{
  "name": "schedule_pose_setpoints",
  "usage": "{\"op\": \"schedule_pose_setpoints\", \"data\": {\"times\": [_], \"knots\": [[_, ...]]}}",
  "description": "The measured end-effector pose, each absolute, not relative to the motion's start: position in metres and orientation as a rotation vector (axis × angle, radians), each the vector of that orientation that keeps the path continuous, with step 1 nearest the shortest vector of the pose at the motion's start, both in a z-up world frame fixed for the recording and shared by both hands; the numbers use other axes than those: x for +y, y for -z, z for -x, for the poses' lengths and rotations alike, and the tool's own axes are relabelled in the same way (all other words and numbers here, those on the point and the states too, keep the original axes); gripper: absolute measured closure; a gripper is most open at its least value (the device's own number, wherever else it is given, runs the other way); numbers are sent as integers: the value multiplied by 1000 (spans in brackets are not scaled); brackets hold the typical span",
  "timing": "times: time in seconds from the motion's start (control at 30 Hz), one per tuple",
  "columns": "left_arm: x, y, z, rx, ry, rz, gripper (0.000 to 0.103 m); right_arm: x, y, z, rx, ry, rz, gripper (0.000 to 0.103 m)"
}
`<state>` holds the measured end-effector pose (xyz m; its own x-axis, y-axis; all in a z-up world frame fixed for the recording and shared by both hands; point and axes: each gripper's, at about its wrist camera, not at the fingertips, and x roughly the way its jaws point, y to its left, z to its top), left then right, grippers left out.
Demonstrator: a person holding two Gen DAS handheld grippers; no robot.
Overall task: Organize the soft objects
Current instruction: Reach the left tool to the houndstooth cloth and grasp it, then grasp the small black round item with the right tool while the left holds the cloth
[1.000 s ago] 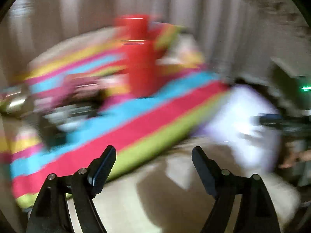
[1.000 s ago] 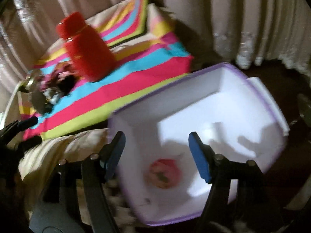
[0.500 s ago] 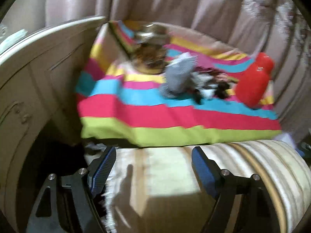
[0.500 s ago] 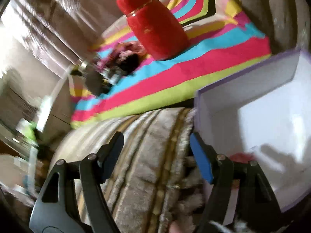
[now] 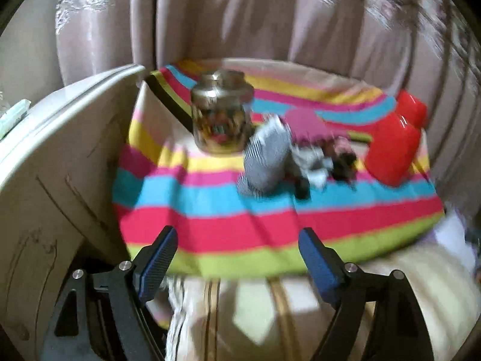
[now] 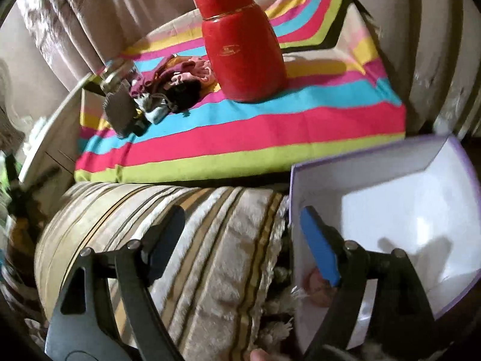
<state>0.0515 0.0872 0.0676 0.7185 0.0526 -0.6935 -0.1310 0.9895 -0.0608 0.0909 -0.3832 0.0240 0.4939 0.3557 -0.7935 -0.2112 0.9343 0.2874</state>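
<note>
While the soft things still lie in a heap on the striped cloth (image 5: 210, 210), the step in hand looks like the reach for the next piece, and it would go best if the left gripper (image 5: 237, 258) came in low over the near edge of the cloth and aimed at the striped grey sock (image 5: 264, 159), which sits at the front of the heap and nearest to it. The glass jar (image 5: 221, 117) stands just behind and to the left of that sock, and the red flask (image 5: 393, 147) stands at the right end of the heap, so a straight approach between them, closing on the sock alone, seems wise; the pink and dark pieces (image 6: 180, 81) are tangled together and may drag along. The white box (image 6: 405, 219) waits beside the striped cushion (image 6: 195, 240), near the right gripper (image 6: 240, 240), with one pinkish item (image 6: 315, 285) already inside, partly hidden by a finger. Both pairs of jaws stand spread wide and carry nothing: the left ones hover above the cushion's edge short of the cloth, the right ones straddle the box's near wall without clearly touching it.
</note>
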Motion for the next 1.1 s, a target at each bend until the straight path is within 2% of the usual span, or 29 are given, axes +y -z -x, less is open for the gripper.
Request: {"op": "schedule_pose_setpoints", "data": {"times": [0.17, 0.33, 0.4, 0.43, 0.47, 0.53, 0.63, 0.93, 1.1], "knots": [[74, -59, -140, 872, -79, 149, 20, -351, -57, -132, 971, -350, -122, 21], [61, -17, -218, 985, -131, 86, 20, -300, -86, -171, 915, -392, -94, 19], [70, 4, -234, 1038, -135, 140, 24, -277, -91, -187, 906, -403, -79, 18], [79, 13, -240, 1049, -135, 190, 34, -265, -90, -196, 907, -414, -79, 18], [87, 19, -242, 1053, -130, 229, 51, -255, -89, -204, 914, -422, -79, 18], [101, 28, -243, 1061, -108, 304, 72, -235, -82, -219, 936, -429, -75, 18], [117, 28, -225, 1016, -79, 399, 84, -201, -64, -242, 983, -434, -69, 18], [139, 18, -149, 919, -174, 487, 87, -89, 9, -283, 1159, -496, -30, 18], [154, 8, -135, 875, -236, 495, 87, -53, 39, -289, 1229, -473, -43, 25]]}}
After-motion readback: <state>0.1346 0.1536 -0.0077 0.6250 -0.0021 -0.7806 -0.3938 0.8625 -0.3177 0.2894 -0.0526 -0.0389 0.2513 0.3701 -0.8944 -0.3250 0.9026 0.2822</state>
